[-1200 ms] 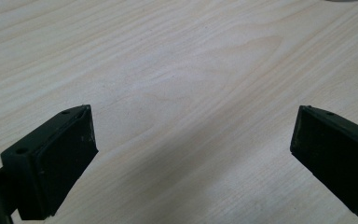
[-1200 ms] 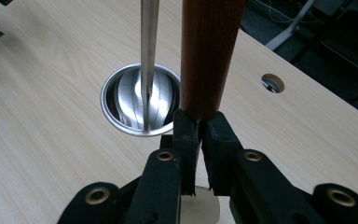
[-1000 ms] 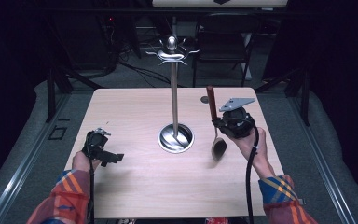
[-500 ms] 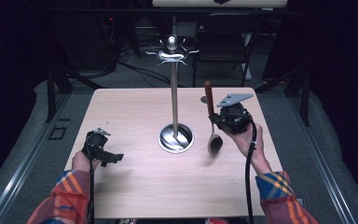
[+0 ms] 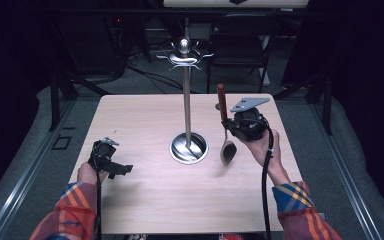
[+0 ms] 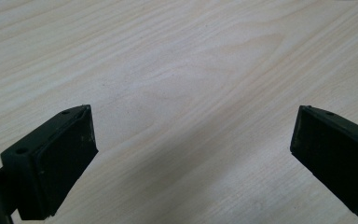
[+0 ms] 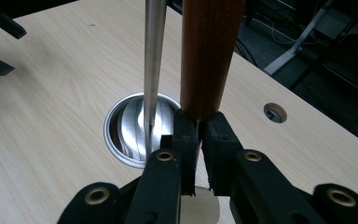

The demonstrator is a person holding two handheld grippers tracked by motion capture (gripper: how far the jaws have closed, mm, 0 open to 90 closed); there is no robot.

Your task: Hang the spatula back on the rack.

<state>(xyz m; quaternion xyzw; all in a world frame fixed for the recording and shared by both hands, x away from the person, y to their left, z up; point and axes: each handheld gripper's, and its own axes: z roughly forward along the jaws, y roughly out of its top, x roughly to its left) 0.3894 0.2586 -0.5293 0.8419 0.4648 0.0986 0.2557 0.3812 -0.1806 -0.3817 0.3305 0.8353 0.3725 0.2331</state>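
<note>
Right gripper upright, clamping spoon

The left gripper looks down on a pale wooden table with its grain running slantwise across the view. Its two black jaws stand wide apart, nothing between them, above the bare wood.

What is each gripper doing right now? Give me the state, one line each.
Left gripper: open, nothing between the jaws, low over the table.
Right gripper: shut on the spoon, at the thin shank just below its wooden handle.
</note>
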